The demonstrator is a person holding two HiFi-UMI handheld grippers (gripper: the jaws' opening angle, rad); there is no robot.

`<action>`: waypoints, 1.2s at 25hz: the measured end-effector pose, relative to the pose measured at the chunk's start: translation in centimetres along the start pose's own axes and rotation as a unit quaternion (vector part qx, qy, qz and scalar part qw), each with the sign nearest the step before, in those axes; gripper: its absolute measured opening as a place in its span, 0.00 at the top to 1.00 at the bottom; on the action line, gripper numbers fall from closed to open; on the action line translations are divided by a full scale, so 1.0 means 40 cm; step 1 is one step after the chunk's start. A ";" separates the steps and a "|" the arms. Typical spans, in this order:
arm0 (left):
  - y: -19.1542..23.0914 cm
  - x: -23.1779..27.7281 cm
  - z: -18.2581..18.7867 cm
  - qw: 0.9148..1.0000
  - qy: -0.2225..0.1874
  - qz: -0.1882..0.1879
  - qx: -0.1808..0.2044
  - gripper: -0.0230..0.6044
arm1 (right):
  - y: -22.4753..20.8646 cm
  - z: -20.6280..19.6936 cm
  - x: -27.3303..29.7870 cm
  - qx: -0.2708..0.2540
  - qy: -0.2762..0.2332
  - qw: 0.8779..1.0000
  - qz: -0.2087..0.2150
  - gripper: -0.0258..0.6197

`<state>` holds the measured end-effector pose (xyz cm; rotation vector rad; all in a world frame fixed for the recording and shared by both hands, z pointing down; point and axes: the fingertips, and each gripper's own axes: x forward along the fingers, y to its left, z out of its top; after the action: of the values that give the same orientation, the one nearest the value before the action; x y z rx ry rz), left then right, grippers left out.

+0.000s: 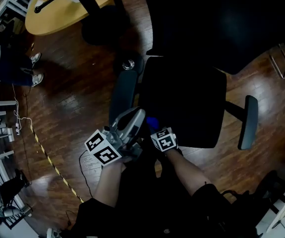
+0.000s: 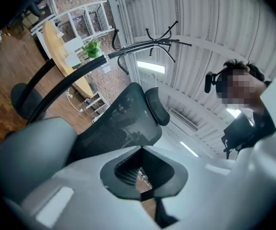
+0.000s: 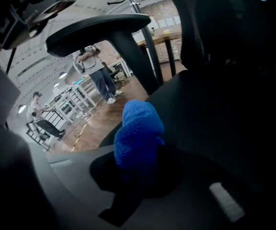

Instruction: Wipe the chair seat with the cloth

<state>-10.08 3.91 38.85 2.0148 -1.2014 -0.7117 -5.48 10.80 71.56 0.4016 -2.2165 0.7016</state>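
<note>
The black office chair seat (image 1: 187,103) fills the middle of the head view, and its dark surface (image 3: 219,104) shows in the right gripper view. My right gripper (image 1: 154,127) is at the seat's front left corner, shut on a bunched blue cloth (image 1: 151,121). The cloth (image 3: 138,135) bulges up out of the jaws just over the seat edge. My left gripper (image 1: 131,121) hovers beside it, below the left armrest (image 1: 123,93). It points upward at the mesh backrest (image 2: 118,123). Its jaws (image 2: 142,152) are shut with nothing between them.
The right armrest (image 1: 250,120) and the tall backrest (image 1: 206,24) border the seat. A round wooden table (image 1: 68,11) stands at the far left, with a person's feet (image 1: 35,68) near it. Yellow floor tape (image 1: 53,165) and a cable cross the wood floor.
</note>
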 end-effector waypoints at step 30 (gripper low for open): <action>-0.224 0.240 -0.080 0.988 0.107 -0.113 -0.007 0.98 | -0.429 0.010 -0.634 0.179 -0.202 0.946 -0.180 0.90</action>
<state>1.08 -0.74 32.83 2.1751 -0.8528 -0.5895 19.31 -1.55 58.50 1.1957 -2.2868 0.8764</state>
